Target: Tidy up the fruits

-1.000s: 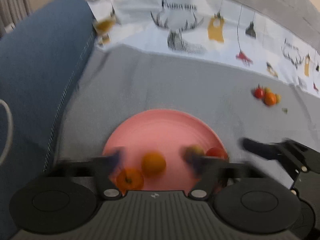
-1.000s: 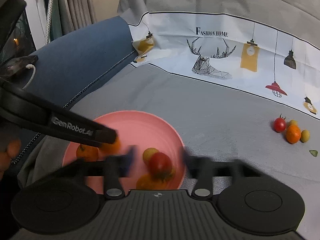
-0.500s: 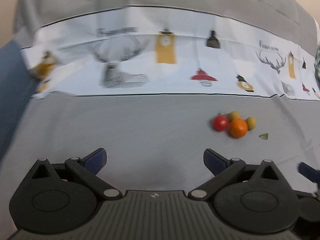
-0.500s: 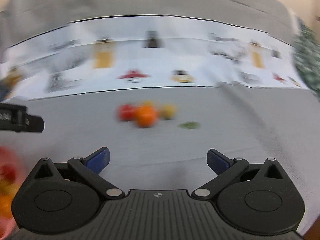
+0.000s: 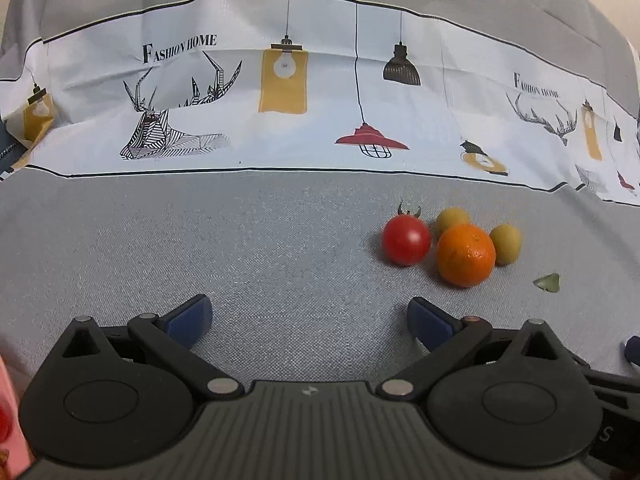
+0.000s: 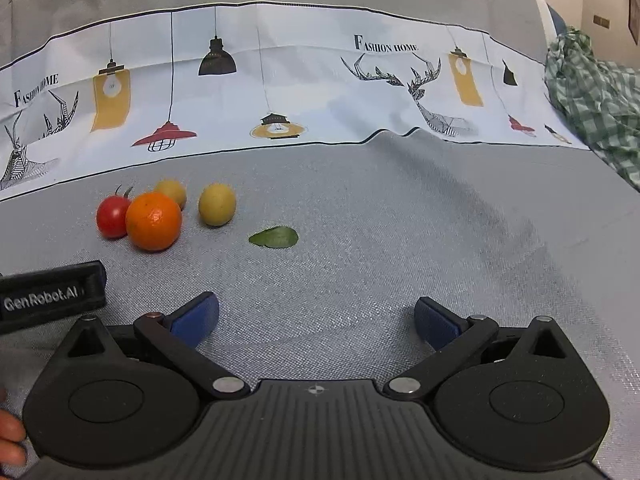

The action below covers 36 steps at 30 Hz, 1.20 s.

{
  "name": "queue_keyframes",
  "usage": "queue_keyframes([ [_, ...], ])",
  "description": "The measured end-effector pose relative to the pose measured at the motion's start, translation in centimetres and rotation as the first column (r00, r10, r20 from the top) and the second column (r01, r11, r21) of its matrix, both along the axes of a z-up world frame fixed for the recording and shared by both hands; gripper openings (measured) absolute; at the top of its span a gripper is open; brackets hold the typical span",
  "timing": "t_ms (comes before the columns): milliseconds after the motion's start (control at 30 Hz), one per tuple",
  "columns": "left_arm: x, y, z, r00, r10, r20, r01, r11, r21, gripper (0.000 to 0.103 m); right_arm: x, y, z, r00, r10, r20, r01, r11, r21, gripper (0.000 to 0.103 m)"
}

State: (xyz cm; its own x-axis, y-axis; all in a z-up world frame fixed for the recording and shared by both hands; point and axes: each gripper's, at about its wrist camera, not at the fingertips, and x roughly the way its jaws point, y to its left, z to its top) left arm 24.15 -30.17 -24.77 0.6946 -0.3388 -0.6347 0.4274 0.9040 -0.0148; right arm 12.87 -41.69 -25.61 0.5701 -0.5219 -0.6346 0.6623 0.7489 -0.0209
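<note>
A red tomato [image 5: 406,240], an orange [image 5: 465,254] and two small yellow-green fruits [image 5: 505,244] lie in a cluster on the grey cloth, ahead and right of my left gripper [image 5: 310,320], which is open and empty. In the right wrist view the tomato [image 6: 111,216], orange [image 6: 153,221] and a yellow fruit [image 6: 217,204] lie ahead and to the left of my right gripper [image 6: 316,320], also open and empty. A sliver of the pink plate [image 5: 10,412] shows at the left edge.
A green leaf [image 6: 274,237] lies on the cloth right of the fruits. A printed white band [image 5: 280,92] runs along the back. A green checked cloth [image 6: 596,88] is bunched at the far right. The left gripper's body [image 6: 48,296] reaches in from the left.
Both grippers have swung from over the pink plate to the right, toward the loose fruit cluster. Both have opened wide and now hold still, closer to the fruits.
</note>
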Motion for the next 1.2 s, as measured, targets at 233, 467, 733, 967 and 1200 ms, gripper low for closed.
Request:
queue_keyframes([
  [233,-0.02,-0.18,-0.09,1.000,-0.001,0.004,0.001,1.000,0.000,0.103,-0.19,-0.17,0.14,1.000,-0.001,0.011,0.000,1.000,0.013,0.102],
  [467,-0.14,-0.04,-0.13,1.000,-0.001,0.006,0.001,1.000,-0.001,0.103,-0.31,-0.21,0.11,1.000,0.001,0.012,-0.001,1.000,0.014,0.102],
  [733,-0.14,-0.06,-0.16,1.000,-0.001,0.006,0.001,1.000,-0.002,0.103,-0.30,-0.19,0.09,1.000,0.001,0.012,-0.001,1.000,0.014,0.102],
  [967,-0.13,-0.05,-0.19,1.000,-0.001,0.006,0.001,1.000,-0.002,0.103,-0.30,-0.19,0.13,1.000,0.002,0.012,-0.002,1.000,0.014,0.102],
  [1200,-0.10,-0.03,-0.20,1.000,-0.001,0.006,0.001,1.000,-0.002,0.103,-0.30,-0.18,0.15,1.000,0.002,0.011,-0.002,1.000,0.015,0.102],
])
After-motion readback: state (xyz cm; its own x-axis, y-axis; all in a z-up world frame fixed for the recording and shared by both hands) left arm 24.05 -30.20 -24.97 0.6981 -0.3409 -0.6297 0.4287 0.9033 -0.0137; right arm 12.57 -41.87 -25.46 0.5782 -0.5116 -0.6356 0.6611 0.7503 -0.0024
